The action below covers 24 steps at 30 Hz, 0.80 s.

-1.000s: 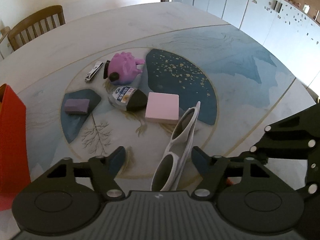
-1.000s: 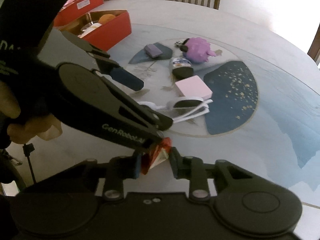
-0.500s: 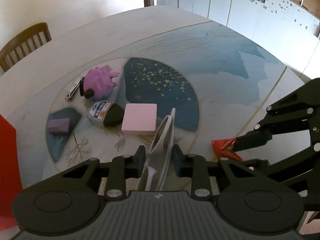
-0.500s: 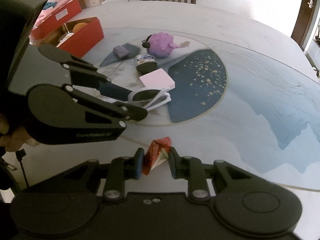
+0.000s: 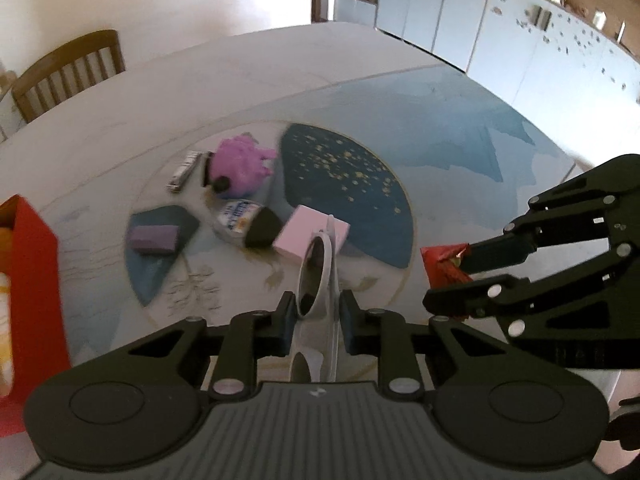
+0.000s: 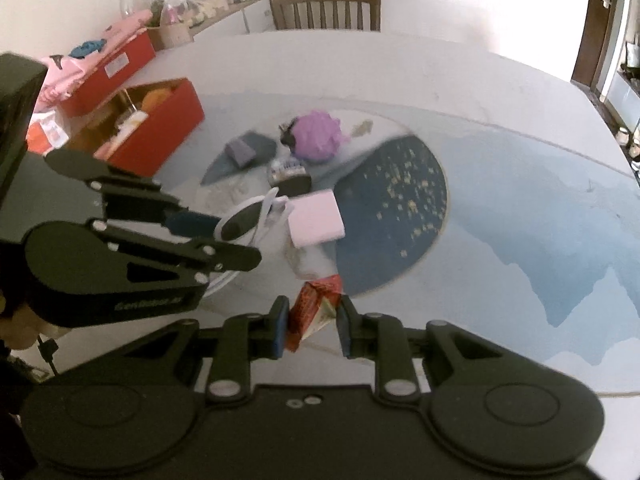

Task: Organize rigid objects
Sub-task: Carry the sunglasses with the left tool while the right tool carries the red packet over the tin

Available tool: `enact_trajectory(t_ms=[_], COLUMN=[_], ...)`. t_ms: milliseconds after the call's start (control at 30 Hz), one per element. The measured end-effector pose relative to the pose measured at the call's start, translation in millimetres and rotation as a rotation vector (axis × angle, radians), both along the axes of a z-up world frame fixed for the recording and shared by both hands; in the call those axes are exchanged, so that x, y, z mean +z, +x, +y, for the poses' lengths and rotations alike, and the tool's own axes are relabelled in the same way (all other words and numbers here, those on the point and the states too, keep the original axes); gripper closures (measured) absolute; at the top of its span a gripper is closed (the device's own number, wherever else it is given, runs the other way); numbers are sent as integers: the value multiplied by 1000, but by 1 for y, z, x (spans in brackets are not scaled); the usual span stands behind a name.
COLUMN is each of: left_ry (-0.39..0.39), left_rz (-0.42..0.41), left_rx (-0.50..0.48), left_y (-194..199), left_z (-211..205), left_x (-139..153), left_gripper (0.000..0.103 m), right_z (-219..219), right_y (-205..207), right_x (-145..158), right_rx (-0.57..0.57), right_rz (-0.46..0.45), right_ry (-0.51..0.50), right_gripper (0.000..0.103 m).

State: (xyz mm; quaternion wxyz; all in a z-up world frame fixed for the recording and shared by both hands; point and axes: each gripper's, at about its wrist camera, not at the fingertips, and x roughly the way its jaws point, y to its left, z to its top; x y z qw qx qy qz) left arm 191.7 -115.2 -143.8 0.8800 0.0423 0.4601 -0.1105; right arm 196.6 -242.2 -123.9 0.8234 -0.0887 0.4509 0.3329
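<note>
Two grips: your left gripper (image 5: 314, 318) is closing on the sunglasses (image 5: 318, 264), pads pressing; your right gripper (image 6: 312, 326) clamps the red packet (image 6: 316, 304).

– What's the bench (image 5: 460, 128) made of?
– A smooth, faintly glossy painted top. The sunglasses (image 5: 316, 276) are glossy white plastic, the red packet (image 6: 316, 304) crinkly and shiny.
– And the far chair (image 6: 325, 7)?
– Brown wood; the nail clipper (image 5: 184, 171) looks metal.
</note>
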Motion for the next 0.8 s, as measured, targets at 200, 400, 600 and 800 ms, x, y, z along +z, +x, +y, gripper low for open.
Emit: enact_trajectory(t_ms=[200,400,600,800], left_ry=[-36,-54,-68,-73], left_rz=[-41,-60,-79,-96], left_rx=[46,116,196,262], left_y=[-12,-20,-28,-37], left_z=[24,57,94,131], left_x=[22,44,63,77], left_gripper=[81,81,81,81], right_z=[16,42,72,107], right_y=[4,3,5,5], right_x=[21,42,60,75], right_rx=[13,42,66,101], right_rz=[-16,-42,-60,-89], right_ry=[49,65,95,114], right_gripper=[79,79,79,79])
